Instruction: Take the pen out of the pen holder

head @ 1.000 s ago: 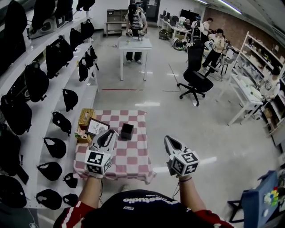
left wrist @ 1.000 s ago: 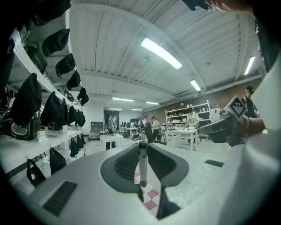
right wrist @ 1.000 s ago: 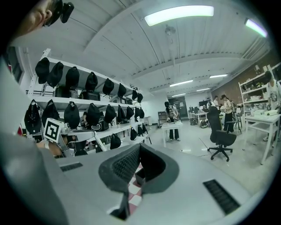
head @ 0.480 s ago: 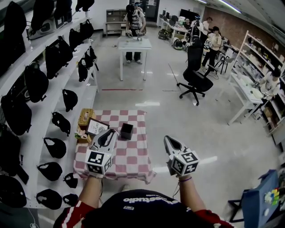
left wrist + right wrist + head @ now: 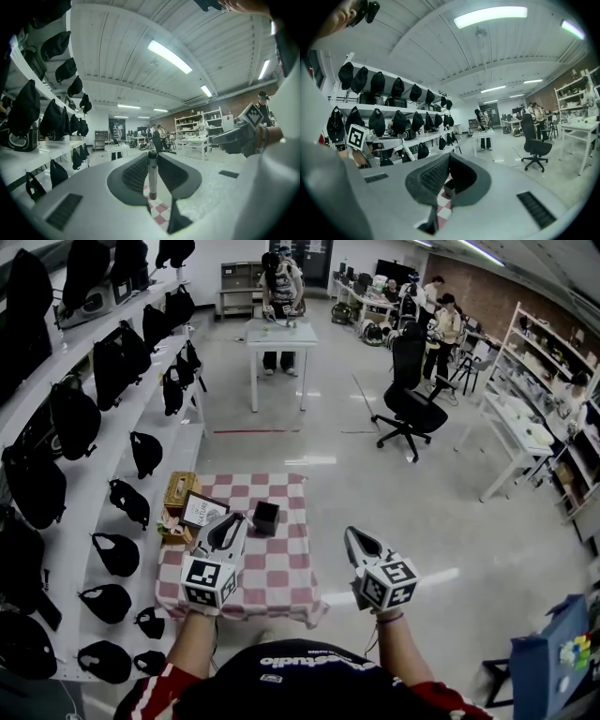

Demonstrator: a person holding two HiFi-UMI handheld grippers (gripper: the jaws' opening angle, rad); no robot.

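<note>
Clamping the pen (image 5: 152, 174) upright, already free of the pen holder (image 5: 266, 517), left gripper (image 5: 229, 528) jaws should hold firm; right gripper (image 5: 355, 539) jaws together, empty

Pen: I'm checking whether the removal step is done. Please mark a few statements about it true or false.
1. The pen is clamped upright in the left hand-held gripper. True.
2. The pen holder lies on the floor. False: it stands on the checkered tablecloth.
3. The right hand-held gripper holds a second pen. False: nothing is between its jaws.
4. The pen is clear of the pen holder. True.
</note>
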